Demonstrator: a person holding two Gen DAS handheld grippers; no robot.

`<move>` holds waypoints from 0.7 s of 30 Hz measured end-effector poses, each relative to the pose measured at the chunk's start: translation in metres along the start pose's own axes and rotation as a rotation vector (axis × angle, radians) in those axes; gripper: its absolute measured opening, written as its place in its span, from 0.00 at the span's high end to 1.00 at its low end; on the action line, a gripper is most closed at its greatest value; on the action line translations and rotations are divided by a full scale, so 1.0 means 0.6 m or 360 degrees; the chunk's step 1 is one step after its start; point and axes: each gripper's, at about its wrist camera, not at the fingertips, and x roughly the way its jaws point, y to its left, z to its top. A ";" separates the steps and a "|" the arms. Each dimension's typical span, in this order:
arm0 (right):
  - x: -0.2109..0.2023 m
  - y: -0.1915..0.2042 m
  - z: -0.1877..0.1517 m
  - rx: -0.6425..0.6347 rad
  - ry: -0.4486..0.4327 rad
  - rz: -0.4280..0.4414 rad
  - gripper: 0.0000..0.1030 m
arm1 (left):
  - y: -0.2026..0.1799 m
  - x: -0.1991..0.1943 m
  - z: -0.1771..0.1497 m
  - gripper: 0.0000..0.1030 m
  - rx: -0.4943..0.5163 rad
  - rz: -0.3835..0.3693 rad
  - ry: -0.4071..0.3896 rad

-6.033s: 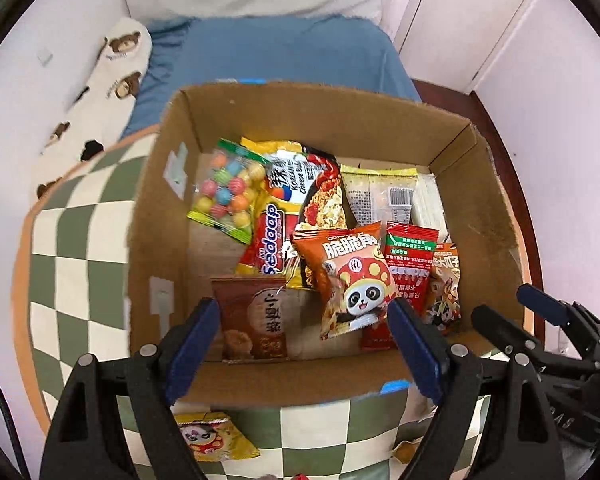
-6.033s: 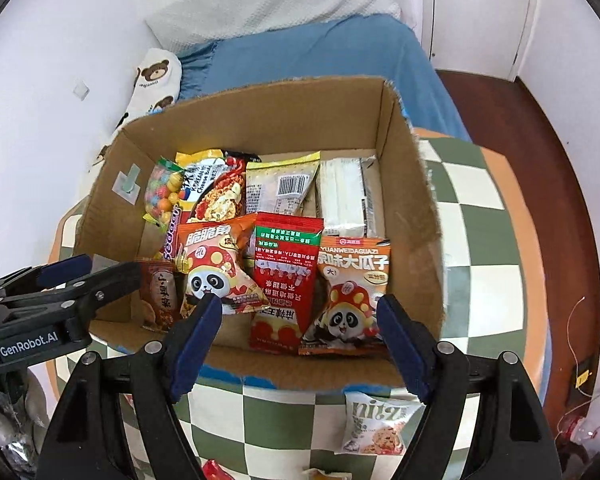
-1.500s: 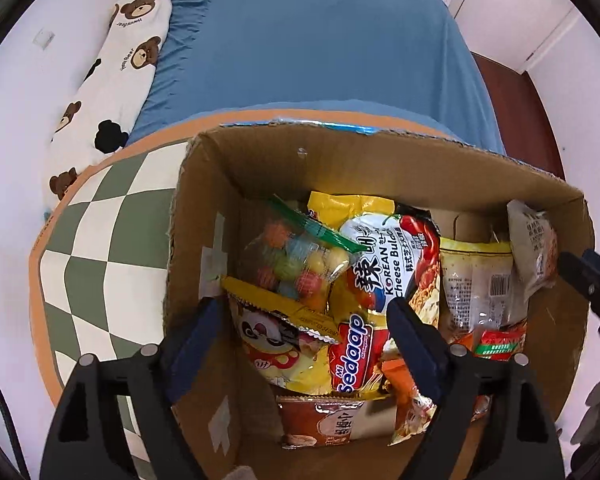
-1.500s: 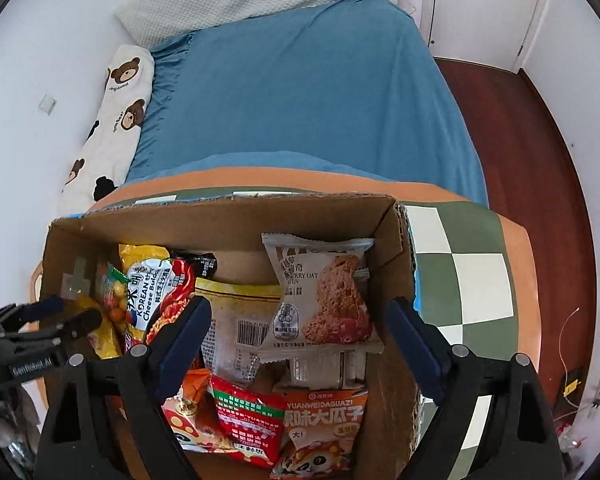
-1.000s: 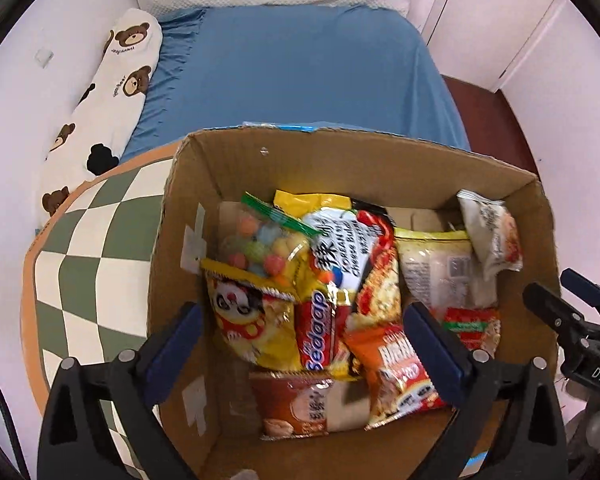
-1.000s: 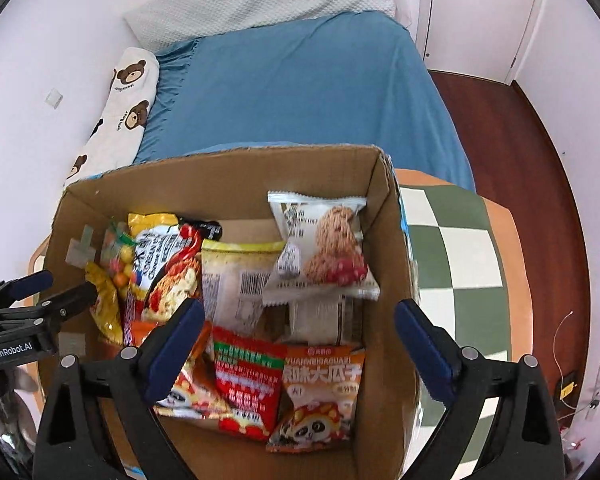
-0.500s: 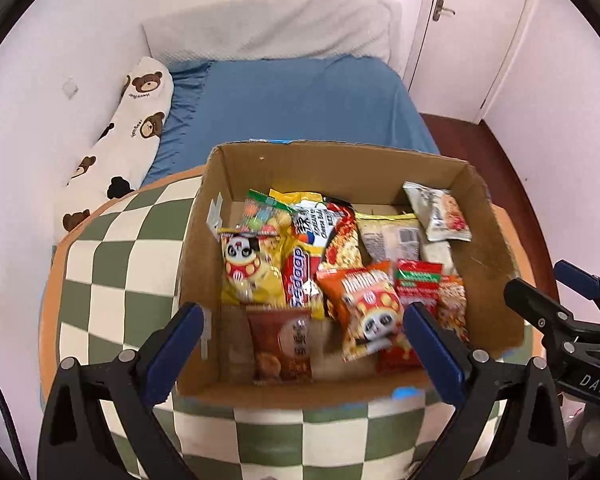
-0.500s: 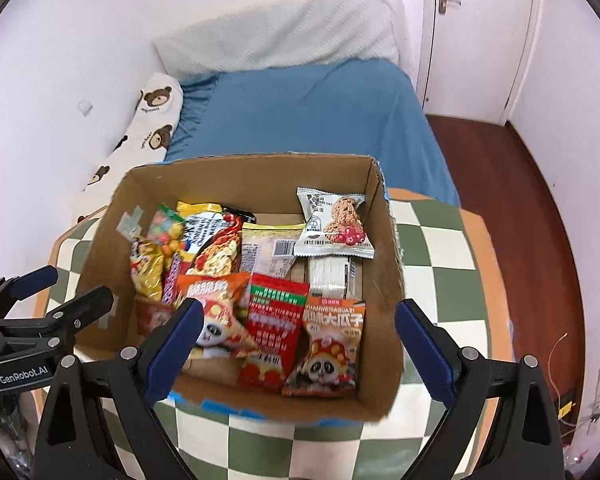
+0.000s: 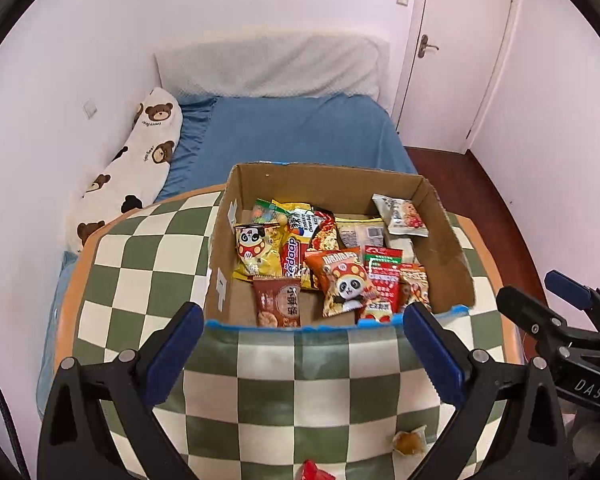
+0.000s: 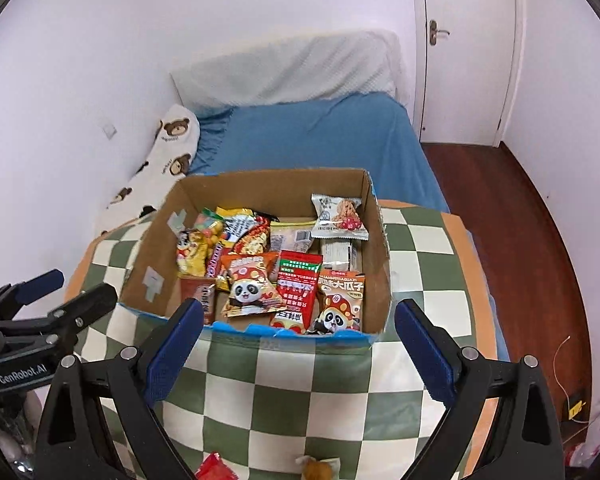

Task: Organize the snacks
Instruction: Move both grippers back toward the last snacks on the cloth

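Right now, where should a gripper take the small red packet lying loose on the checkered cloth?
Judging by the little that shows, grip the red packet by its raised upper corner, coming straight down from above. It lies flat on the checkered cloth, near the right gripper, and is partly cut off.

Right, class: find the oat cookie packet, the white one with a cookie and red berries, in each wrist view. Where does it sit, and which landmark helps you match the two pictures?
Left wrist view: the cookie packet leans in the box's far right corner, right of centre.
Right wrist view: the cookie packet is in that far right corner too, just above centre.
Shared landmark: the cardboard box with its blue-taped near edge.
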 end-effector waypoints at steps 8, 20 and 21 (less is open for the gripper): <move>-0.077 0.012 -0.034 0.0009 -0.0119 -0.0002 0.05 | -0.013 -0.060 -0.034 0.01 0.0024 -0.0014 -0.0082; -0.004 -0.047 -0.189 0.0238 0.0313 0.0153 0.05 | -0.009 0.029 -0.192 0.01 0.0245 0.0032 0.0346; 0.010 -0.057 -0.209 0.0275 0.0371 0.0163 0.05 | -0.014 0.050 -0.220 0.01 0.0315 0.0032 0.0433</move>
